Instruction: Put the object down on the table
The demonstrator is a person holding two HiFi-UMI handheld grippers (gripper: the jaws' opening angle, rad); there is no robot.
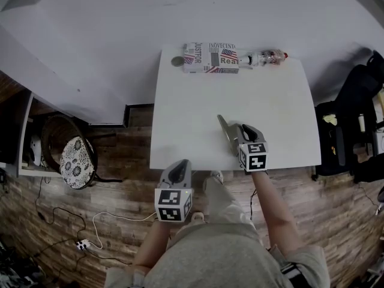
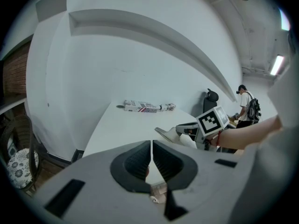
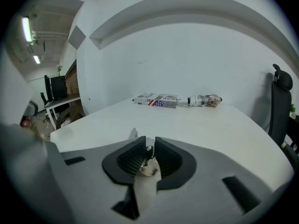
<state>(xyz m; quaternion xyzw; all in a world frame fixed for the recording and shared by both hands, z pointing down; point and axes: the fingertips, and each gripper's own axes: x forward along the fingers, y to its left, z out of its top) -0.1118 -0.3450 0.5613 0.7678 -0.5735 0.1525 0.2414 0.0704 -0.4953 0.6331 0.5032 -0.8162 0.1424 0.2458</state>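
Observation:
My right gripper [image 1: 239, 134] hangs over the front right part of the white table [image 1: 192, 113]. It is shut on a flat beige pouch [image 1: 226, 134]. In the right gripper view the pouch's zipper pull [image 3: 148, 152] and beige cloth [image 3: 145, 183] sit pinched between the jaws of the right gripper [image 3: 149, 155]. The left gripper view shows the pouch [image 2: 165, 134] sticking out to the left of that gripper, just above the tabletop. My left gripper [image 1: 179, 168] is off the table's front edge, above the person's lap. Its jaws [image 2: 152, 160] are together with nothing between them.
A printed box [image 1: 210, 57], a plastic bottle [image 1: 267, 57] and a small round disc [image 1: 176, 60] lie along the table's far edge by the white wall. A dark chair with bags [image 1: 354, 131] stands to the right. A basket with a patterned cushion [image 1: 75, 155] is on the left floor.

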